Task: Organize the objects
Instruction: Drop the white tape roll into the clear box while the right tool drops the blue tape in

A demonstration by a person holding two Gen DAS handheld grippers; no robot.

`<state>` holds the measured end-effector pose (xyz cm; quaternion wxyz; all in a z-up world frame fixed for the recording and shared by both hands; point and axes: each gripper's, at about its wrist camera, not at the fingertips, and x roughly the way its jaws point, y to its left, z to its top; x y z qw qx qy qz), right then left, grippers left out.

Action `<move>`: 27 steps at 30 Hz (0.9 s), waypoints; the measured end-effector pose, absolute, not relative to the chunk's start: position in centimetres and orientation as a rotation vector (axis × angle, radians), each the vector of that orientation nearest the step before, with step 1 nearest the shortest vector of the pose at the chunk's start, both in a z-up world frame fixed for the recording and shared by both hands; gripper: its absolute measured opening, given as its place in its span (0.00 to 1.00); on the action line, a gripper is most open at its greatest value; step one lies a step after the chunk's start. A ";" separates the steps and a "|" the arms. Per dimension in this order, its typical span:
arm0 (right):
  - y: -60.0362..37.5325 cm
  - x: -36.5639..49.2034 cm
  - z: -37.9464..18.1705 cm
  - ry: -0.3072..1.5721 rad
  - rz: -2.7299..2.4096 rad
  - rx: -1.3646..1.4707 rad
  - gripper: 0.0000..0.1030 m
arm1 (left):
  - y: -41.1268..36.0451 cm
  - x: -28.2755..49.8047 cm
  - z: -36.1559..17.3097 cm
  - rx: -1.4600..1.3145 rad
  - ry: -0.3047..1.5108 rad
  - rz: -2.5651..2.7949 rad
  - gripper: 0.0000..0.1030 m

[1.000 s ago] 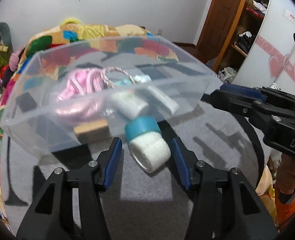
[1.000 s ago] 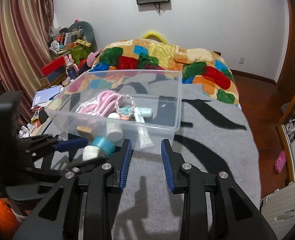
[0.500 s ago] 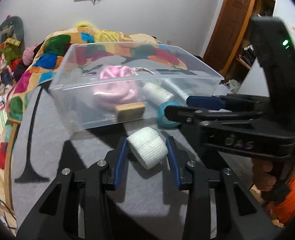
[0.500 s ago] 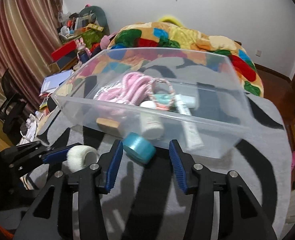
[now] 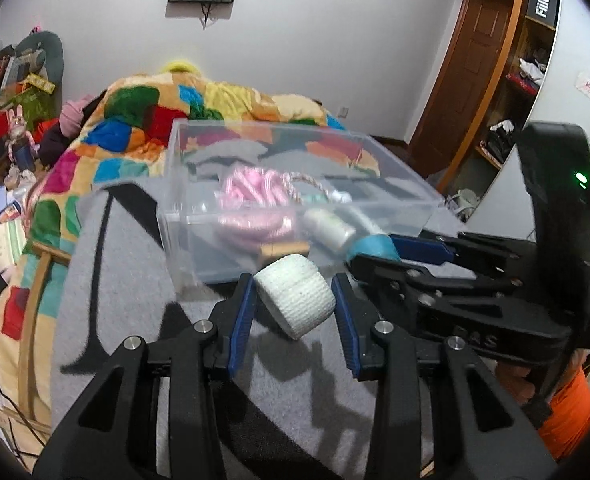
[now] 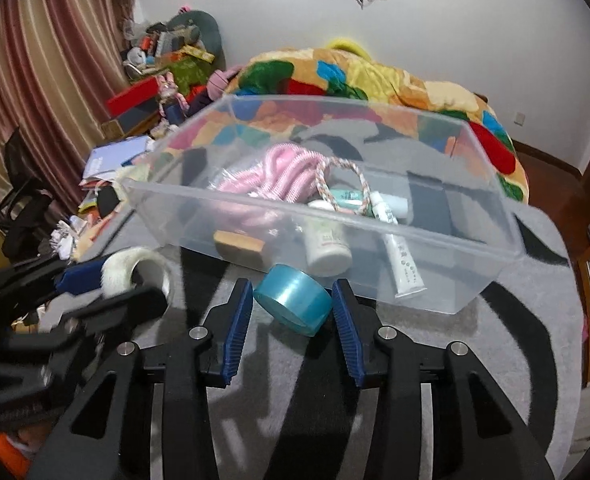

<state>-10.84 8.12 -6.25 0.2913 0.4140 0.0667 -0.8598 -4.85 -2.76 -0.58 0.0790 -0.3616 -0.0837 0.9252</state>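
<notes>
Blue-padded fingers of my left gripper [image 5: 293, 304] bracket the white gauze roll [image 5: 295, 300]; both pads appear to touch its sides, though I cannot tell whether the roll is lifted off the grey blanket [image 5: 295, 380] or resting on it. My right gripper [image 6: 293, 302] frames the teal tape roll [image 6: 293, 299] likewise: the pads sit at its flanks, seemingly in contact, at a medium opening. Just ahead of both grippers stands the clear plastic bin [image 6: 495, 216], its near wall directly beyond each roll. Inside lie a pink coiled cord [image 6: 279, 168], a braided rope ring [image 6: 359, 184], a white bottle [image 6: 327, 246], a white tube [image 6: 401, 256] and a tan block [image 6: 241, 246]. To do the step well, I judge each roll should be squeezed firmly across its flat faces, raised clear of the near rim, carried forward over open floor space and released low. Crossing tools near the left side risk a collision, so I would move one at a time.
</notes>
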 end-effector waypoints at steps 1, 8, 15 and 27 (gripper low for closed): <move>8.3 -10.6 -5.7 0.171 -2.293 1.084 0.37 | -2.9 -5.0 0.0 -1.064 -0.252 2.779 0.37; 9.8 -10.6 -1.5 0.108 -2.361 0.952 0.37 | -3.1 -7.0 2.9 -0.982 -0.227 2.829 0.37; 10.1 -13.8 -1.0 0.100 -2.442 0.962 0.37 | -2.8 -11.0 2.8 -1.009 -0.161 2.851 0.37; 10.2 -17.5 -4.7 0.072 -2.433 1.096 0.38 | -1.7 -13.4 -0.5 -1.128 -0.128 2.816 0.40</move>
